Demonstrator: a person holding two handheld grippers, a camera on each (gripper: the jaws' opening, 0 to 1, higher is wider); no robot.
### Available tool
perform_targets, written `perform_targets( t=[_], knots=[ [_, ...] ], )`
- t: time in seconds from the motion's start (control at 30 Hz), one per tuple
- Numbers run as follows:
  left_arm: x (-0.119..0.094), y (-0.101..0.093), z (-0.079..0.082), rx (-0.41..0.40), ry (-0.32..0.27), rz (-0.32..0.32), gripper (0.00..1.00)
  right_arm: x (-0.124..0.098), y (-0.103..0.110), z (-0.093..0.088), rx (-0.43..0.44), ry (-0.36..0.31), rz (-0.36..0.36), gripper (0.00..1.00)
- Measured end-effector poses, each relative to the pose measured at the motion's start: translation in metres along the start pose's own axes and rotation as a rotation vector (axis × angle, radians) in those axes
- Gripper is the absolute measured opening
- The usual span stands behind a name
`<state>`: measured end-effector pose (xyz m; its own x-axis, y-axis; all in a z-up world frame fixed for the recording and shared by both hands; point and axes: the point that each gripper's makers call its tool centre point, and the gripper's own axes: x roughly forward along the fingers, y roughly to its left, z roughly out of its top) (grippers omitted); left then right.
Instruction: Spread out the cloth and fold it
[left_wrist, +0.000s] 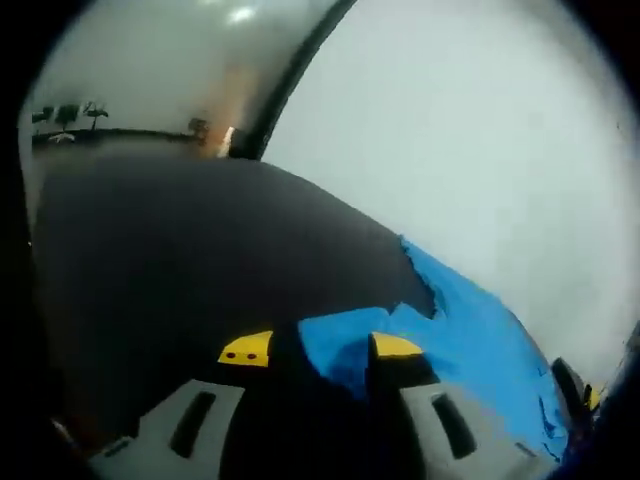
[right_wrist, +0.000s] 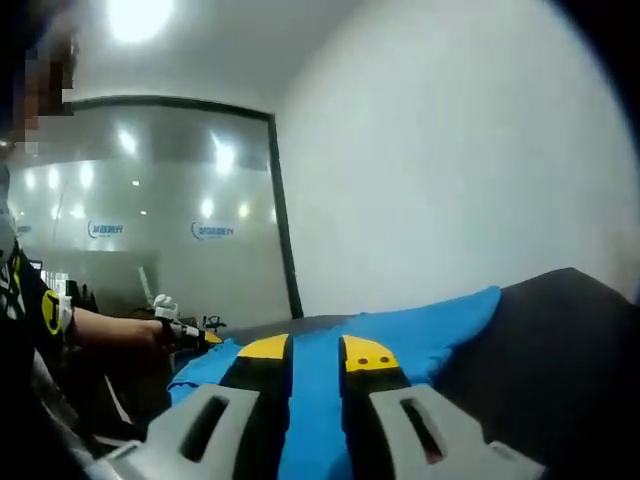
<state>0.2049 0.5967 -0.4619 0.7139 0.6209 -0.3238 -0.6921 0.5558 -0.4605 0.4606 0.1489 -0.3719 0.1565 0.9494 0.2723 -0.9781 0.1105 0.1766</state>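
My left gripper (left_wrist: 320, 350) has its jaws parted, and a corner of the blue cloth (left_wrist: 470, 340) lies between them, close against the right-hand jaw; I cannot tell whether that jaw is pinching it or whether the corner just rests there. My right gripper (right_wrist: 315, 352) has its jaws drawn close with a band of the cloth (right_wrist: 400, 330) running up between them, so I judge it has hold, though the contact itself is hidden. The cloth lies along the edge of the black table (left_wrist: 180, 270), stretched between my two grippers and rumpled, not yet flat. The risk, as I see it, is on the left: if I pull to spread the cloth while that corner is only loosely caught, it slips out and the cloth bunches toward the right. Pulling unevenly could also drag the whole piece off the table edge. The left gripper view shows the broad bare tabletop where the cloth could be laid out; the right gripper view shows instead a person's hand (right_wrist: 160, 325) reaching in from the left beyond the cloth, and a glass wall (right_wrist: 150, 210) behind.
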Motion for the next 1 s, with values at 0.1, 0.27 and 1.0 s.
perform_targets(
  t=[0.1, 0.27, 1.0],
  knots=[
    [0.007, -0.003, -0.004, -0.051, 0.026, -0.021, 0.18, -0.001, 0.002, 0.001, -0.006, -0.004, 0.003, 0.15],
    [0.004, -0.008, 0.005, -0.225, -0.027, -0.128, 0.05, -0.001, 0.002, 0.001, -0.007, -0.006, 0.000, 0.15],
    [-0.077, -0.208, -0.134, 0.610, 0.134, -0.534, 0.10, -0.003, 0.008, 0.003, -0.019, -0.015, 0.003, 0.15]
  ],
)
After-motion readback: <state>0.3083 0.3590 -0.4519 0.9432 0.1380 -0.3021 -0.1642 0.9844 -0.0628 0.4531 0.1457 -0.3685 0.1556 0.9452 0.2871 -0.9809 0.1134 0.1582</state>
